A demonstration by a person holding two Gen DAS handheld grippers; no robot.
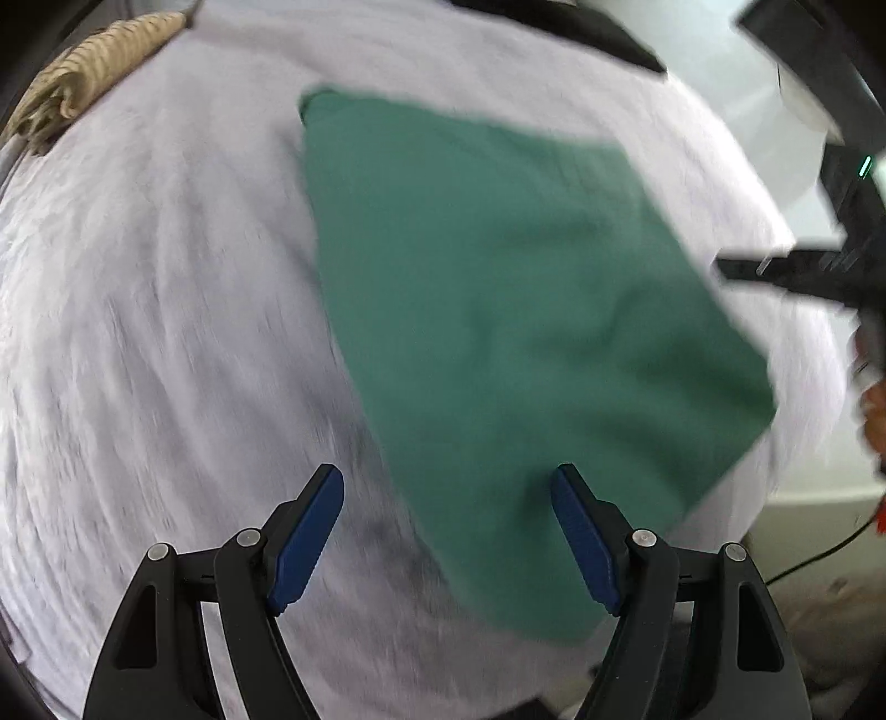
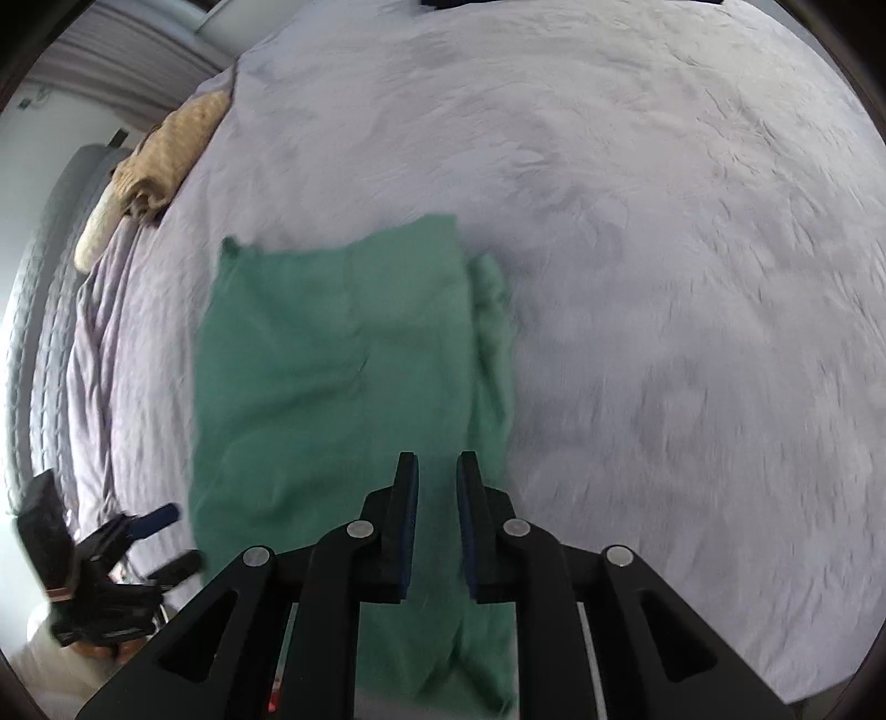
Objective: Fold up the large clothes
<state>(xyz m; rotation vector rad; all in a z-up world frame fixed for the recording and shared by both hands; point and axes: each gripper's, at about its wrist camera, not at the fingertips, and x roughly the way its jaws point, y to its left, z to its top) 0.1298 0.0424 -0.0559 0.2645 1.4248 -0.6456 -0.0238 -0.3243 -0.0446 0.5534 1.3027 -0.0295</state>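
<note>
A green garment [image 1: 515,310] lies folded into a rough rectangle on a lilac fleece blanket [image 1: 166,332] that covers the bed. My left gripper [image 1: 447,487] is open and empty above the garment's near left edge. My right gripper [image 2: 437,471] hovers over the near part of the green garment [image 2: 332,387]; its jaws stand a small gap apart with nothing between them. The right gripper also shows at the right edge of the left wrist view [image 1: 736,268]. The left gripper shows open at the lower left of the right wrist view [image 2: 174,540]. Both views are motion-blurred.
A folded tan knit item [image 1: 94,66] lies at the far left edge of the bed; it also shows in the right wrist view [image 2: 166,149]. The blanket [image 2: 664,277] spreads wide to the right. A dark object [image 1: 581,27] sits at the far edge.
</note>
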